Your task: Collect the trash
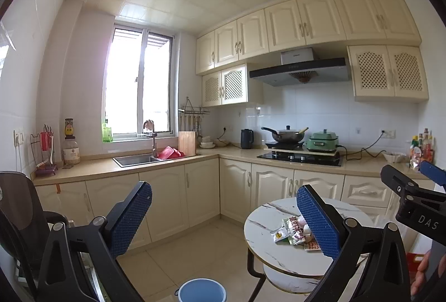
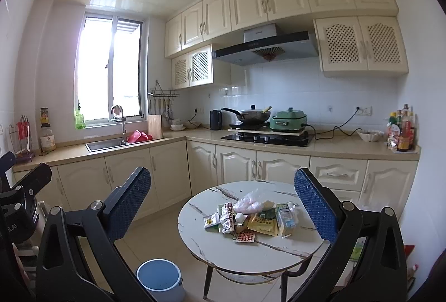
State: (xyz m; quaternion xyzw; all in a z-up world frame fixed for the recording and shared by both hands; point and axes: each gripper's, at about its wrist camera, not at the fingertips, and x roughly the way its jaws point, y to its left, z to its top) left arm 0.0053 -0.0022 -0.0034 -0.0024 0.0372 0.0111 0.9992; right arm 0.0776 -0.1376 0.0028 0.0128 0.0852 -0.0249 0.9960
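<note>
Both of your grippers hang in the air in front of the kitchen, and nothing is in either one. Your left gripper (image 1: 223, 221) has its blue-padded fingers (image 1: 129, 218) spread as wide as they go, pointing level toward the cabinets. Your right gripper (image 2: 223, 212) is just as wide, fingers (image 2: 316, 207) apart with only air between them, tipped slightly down toward the round marble-patterned desk (image 2: 200, 243).

There is the trash: a loose pile (image 2: 248, 218) sits near the middle of that desk, well beyond your fingertips. You can pick out printed snack wrappers, a crumpled clear plastic bag (image 2: 251, 201) on top, a yellow sachet (image 2: 263, 225), a small carton (image 2: 285, 218) lying at the right edge of the pile, and a red-dotted card (image 2: 244, 237) at the near side. In the left wrist view the same pile (image 1: 292, 232) peeks out just beside your left gripper's right finger, partly hidden behind it.

On the floor, left of the desk and near its legs, stands a blue round bin (image 2: 159, 278), its opening facing up.
</note>
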